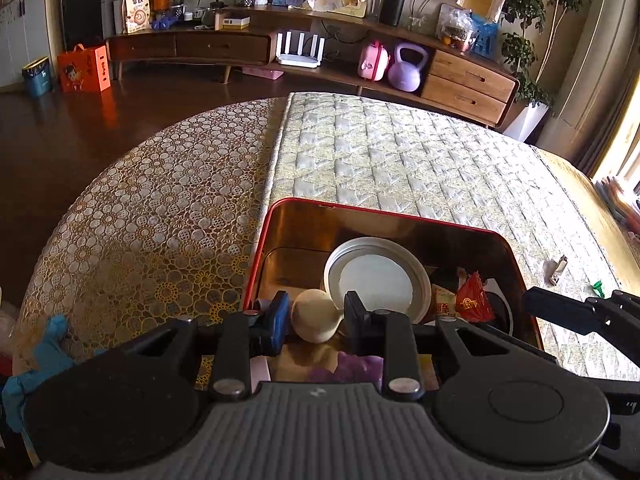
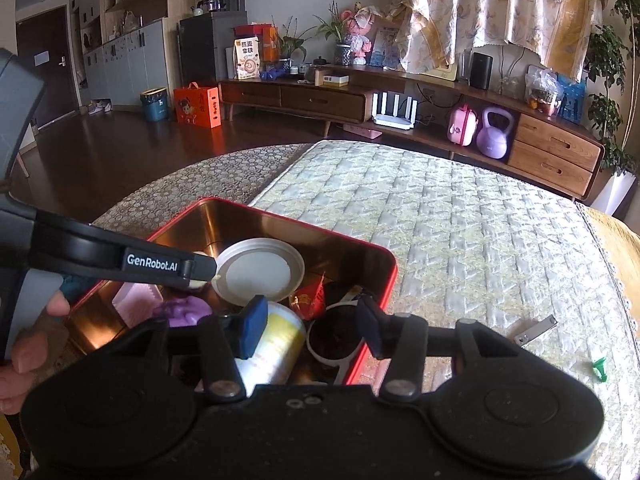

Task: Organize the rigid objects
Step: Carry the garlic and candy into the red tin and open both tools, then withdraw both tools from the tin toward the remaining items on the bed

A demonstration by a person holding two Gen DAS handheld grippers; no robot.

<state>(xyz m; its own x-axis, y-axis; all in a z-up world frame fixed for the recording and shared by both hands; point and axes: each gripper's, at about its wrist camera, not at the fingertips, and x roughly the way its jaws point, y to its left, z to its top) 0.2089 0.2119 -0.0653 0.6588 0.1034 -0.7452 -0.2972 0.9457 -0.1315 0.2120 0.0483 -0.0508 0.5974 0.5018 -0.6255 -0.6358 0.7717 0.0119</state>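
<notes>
A red tin [image 1: 360, 216] [image 2: 280, 216] with a shiny gold inside stands on the quilted cover. In it lie a white round lid [image 1: 376, 276] [image 2: 256, 272], a red packet [image 1: 474, 300] [image 2: 308, 300], a purple lump [image 2: 184, 310] and a yellow-white cup [image 2: 276, 344]. My left gripper [image 1: 316, 316] is shut on a cream egg-shaped piece [image 1: 316, 322], low over the tin's near left part. From the right wrist view its tip [image 2: 204, 270] sits beside the lid. My right gripper [image 2: 312, 332] hangs open over the tin's near right corner, above the cup and a white-rimmed dark dish [image 2: 336, 336].
A metal nail clipper [image 1: 558, 270] [image 2: 534, 330] and a small green piece [image 1: 597, 286] [image 2: 600, 368] lie on the quilted cover right of the tin. A circle-patterned cloth [image 1: 160, 220] covers the left side. A hand [image 2: 24, 344] holds the left gripper.
</notes>
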